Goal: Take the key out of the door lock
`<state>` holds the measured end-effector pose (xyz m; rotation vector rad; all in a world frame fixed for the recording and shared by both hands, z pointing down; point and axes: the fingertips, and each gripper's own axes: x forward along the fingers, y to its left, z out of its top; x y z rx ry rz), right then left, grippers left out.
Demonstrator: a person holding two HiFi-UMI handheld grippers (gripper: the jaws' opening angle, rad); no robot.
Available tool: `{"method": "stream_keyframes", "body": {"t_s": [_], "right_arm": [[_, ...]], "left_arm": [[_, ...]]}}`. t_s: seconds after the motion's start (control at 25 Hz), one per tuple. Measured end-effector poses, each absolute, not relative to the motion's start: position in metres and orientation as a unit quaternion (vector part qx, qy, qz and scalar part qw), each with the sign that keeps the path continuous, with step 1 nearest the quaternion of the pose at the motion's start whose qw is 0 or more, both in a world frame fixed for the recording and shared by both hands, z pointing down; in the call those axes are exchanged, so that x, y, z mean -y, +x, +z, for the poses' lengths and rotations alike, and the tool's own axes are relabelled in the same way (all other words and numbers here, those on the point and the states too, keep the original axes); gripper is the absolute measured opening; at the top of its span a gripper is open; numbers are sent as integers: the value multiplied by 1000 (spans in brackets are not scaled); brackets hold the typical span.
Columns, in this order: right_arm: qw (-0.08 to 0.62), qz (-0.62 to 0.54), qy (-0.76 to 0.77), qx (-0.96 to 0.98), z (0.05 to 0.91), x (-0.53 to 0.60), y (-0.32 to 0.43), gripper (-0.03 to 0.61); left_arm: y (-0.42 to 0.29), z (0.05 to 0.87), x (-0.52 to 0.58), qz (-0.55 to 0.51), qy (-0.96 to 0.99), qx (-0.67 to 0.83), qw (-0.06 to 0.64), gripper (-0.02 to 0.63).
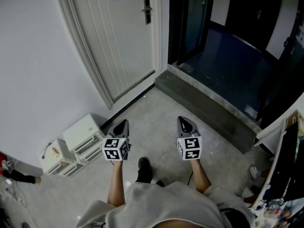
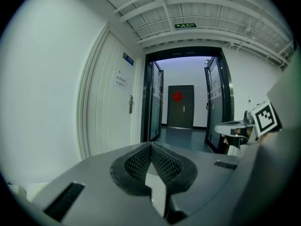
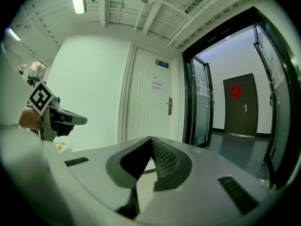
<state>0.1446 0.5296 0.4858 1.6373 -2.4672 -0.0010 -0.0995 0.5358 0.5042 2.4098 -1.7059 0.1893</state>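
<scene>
The white door (image 1: 118, 37) stands closed at the far left of the hallway, with its dark lock plate and handle (image 1: 147, 9) high up. The plate also appears in the left gripper view as the lock plate (image 2: 130, 104) and in the right gripper view as the lock plate (image 3: 170, 106). No key can be made out at this distance. My left gripper (image 1: 124, 123) and right gripper (image 1: 183, 119) are held low over the concrete floor, far short of the door. Both are shut and empty, the left gripper (image 2: 151, 145) and right gripper (image 3: 150, 138) with their tips together.
Two white box units (image 1: 83, 134) sit against the left wall. A grey raised step (image 1: 204, 103) leads to open glass doors and a dark corridor ending at a dark door (image 2: 181, 106). A desk edge (image 1: 285, 141) stands at the right. The person's shoe (image 1: 144, 169) is below.
</scene>
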Motion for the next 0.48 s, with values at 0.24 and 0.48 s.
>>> {"method": "stream_keyframes", "body": {"t_s": [0.24,0.48], "right_arm": [[92,0,556,826,494,-493,137,23],[99,-5,562,821,498,-433,121,23]], "left_arm": [[-105,510,-493,63,815,569,90,18],[-110,516,-425,59,825,554,93,18]]}}
